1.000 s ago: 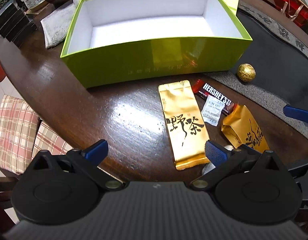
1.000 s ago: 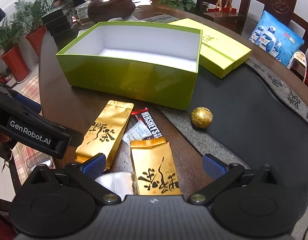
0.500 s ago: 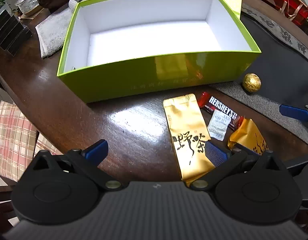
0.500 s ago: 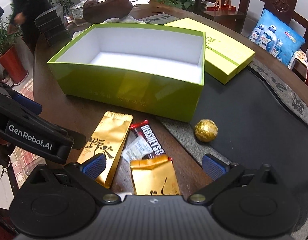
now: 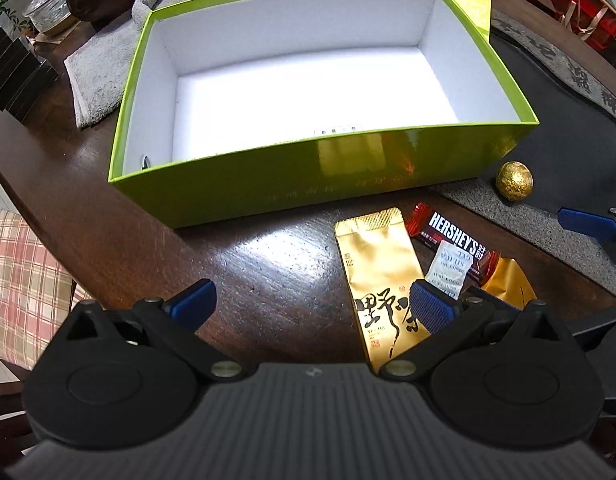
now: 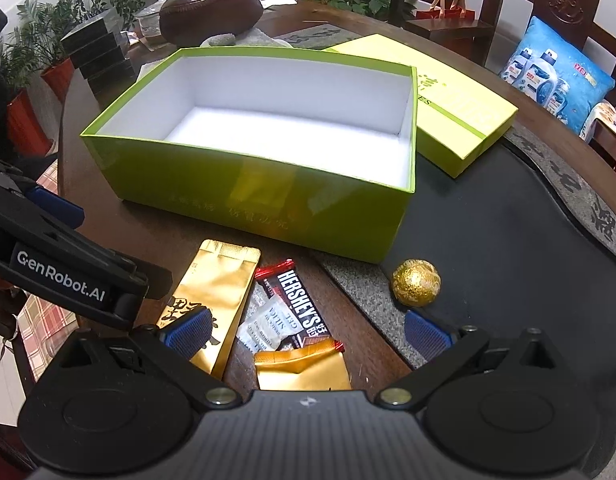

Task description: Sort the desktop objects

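Observation:
An open green box (image 5: 291, 184) (image 6: 267, 208) with a white inside stands on the dark wooden table, nothing in it. In front of it lie a long gold tea pouch (image 5: 378, 276) (image 6: 211, 284), a Hershey's bar (image 5: 452, 236) (image 6: 303, 308), a small white sachet (image 5: 448, 268) (image 6: 267, 324), a shorter gold pouch (image 5: 508, 284) (image 6: 303, 368) and a gold foil ball (image 5: 514, 180) (image 6: 416, 282). My left gripper (image 5: 312, 306) is open above the table, holding nothing, its right finger over the long pouch. My right gripper (image 6: 308, 330) is open above the short pouch and sachet.
The box's yellow-green lid (image 6: 460, 108) lies behind the box on the right. A grey cloth (image 5: 107, 64) and a brown teapot (image 6: 211, 12) sit at the back left beside stacked black boxes (image 6: 97, 56). A dark tea tray (image 6: 508, 240) fills the right side.
Both grippers have drawn back and risen, so the box sits lower and larger in view and the packets have slid toward the fingers. Nothing was picked up.

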The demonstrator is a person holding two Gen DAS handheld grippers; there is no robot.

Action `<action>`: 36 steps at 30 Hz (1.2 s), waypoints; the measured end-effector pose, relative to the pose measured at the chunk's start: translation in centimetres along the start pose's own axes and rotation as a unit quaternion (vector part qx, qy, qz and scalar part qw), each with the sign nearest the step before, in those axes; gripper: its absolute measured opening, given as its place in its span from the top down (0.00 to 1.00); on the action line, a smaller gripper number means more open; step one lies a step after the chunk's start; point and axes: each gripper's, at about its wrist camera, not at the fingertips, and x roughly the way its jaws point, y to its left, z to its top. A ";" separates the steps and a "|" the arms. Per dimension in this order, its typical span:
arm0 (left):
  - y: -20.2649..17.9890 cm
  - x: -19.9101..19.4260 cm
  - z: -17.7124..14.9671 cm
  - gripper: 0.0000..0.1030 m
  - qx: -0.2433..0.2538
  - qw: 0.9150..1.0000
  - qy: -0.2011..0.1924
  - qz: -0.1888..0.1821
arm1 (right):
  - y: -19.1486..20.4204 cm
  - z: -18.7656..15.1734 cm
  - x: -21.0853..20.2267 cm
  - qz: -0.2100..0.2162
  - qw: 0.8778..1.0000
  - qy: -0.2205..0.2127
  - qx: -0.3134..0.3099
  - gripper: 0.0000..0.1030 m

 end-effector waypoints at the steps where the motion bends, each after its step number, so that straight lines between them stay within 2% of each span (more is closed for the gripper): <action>1: 0.0 0.0 0.1 0.00 0.000 1.000 0.000 0.000 | 0.0 0.1 0.1 0.000 1.000 0.000 0.001 0.00; 18: -1.2 1.0 1.6 0.00 0.024 1.000 0.006 -0.012 | -1.9 0.3 0.5 -0.004 1.000 0.001 0.013 0.00; 28: -4.2 1.3 2.7 0.00 0.045 0.998 0.002 -0.034 | -5.7 -0.5 0.9 -0.041 0.998 -0.008 0.047 0.00; 36: -5.8 2.1 3.9 0.00 0.029 0.999 0.004 -0.044 | -8.8 -0.3 2.4 -0.046 0.996 -0.020 0.072 0.00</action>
